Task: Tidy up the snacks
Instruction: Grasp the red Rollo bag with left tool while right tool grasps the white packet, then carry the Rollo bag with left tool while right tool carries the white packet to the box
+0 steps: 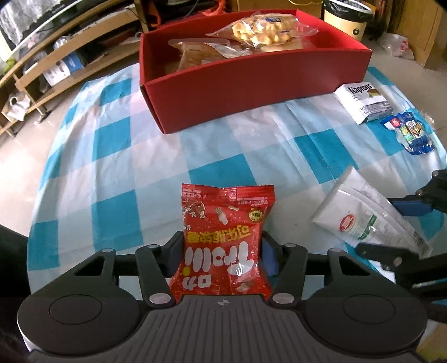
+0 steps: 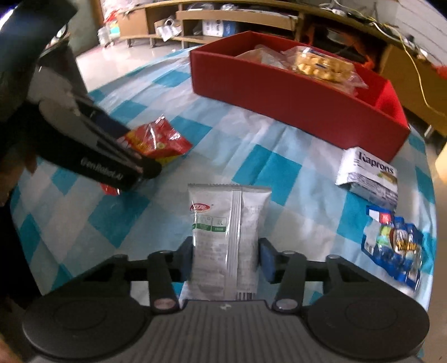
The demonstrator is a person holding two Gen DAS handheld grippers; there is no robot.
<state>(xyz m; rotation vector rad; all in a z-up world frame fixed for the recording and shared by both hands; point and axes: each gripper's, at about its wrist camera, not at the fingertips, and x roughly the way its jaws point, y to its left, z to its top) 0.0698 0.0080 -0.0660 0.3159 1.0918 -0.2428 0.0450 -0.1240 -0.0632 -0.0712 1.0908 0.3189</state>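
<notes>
A red snack packet (image 1: 223, 223) with white lettering lies on the blue-and-white checked tablecloth (image 1: 111, 134). My left gripper (image 1: 222, 247) is shut on its lower half, a pad pressing each side. In the right wrist view a white snack packet (image 2: 229, 223) sits between the pads of my right gripper (image 2: 226, 251), which is shut on it. That view also shows the red packet (image 2: 159, 139) at the left under the left gripper (image 2: 137, 159). Behind stands an open red box (image 1: 251, 92) holding a clear bag of yellow biscuits (image 1: 262, 30) and a brown snack bag (image 1: 201, 55).
A white Kaprons packet (image 1: 363, 102) lies by the red box's right corner, with a blue wrapped snack (image 1: 410, 134) just in front of it. Wooden shelves (image 2: 237, 16) and a cream bin (image 1: 349, 19) stand beyond the table. The cloth's left side is bare.
</notes>
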